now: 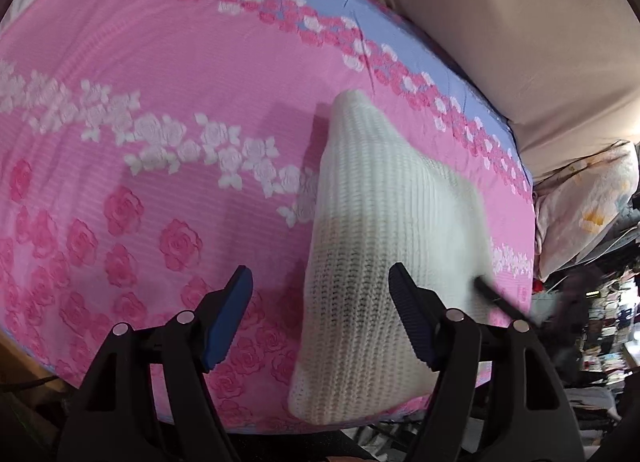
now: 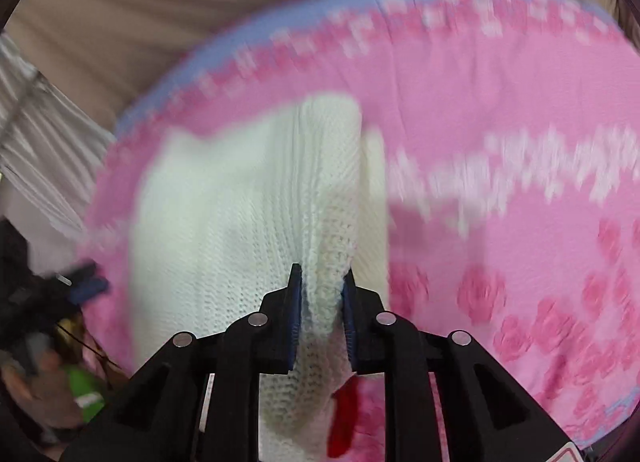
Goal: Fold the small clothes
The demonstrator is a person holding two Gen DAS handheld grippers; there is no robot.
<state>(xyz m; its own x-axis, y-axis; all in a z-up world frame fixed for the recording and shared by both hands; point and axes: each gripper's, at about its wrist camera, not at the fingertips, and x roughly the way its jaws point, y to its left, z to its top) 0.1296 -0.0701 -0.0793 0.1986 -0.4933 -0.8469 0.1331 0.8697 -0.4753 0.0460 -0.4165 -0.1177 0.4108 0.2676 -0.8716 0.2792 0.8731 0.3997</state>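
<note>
A white knitted garment lies on the pink rose-patterned bedspread, partly lifted on its right side. My left gripper is open, its blue-padded fingers either side of the garment's near left part, holding nothing. My right gripper is shut on a bunched fold of the white knitted garment and holds that edge up off the bedspread. The right gripper shows blurred at the garment's right edge in the left wrist view. The right wrist view is motion-blurred.
A beige cushion or headboard runs along the bed's far side. A floral pillow and dark clutter sit past the right edge. Something red hangs below my right gripper. The left gripper shows blurred at the left.
</note>
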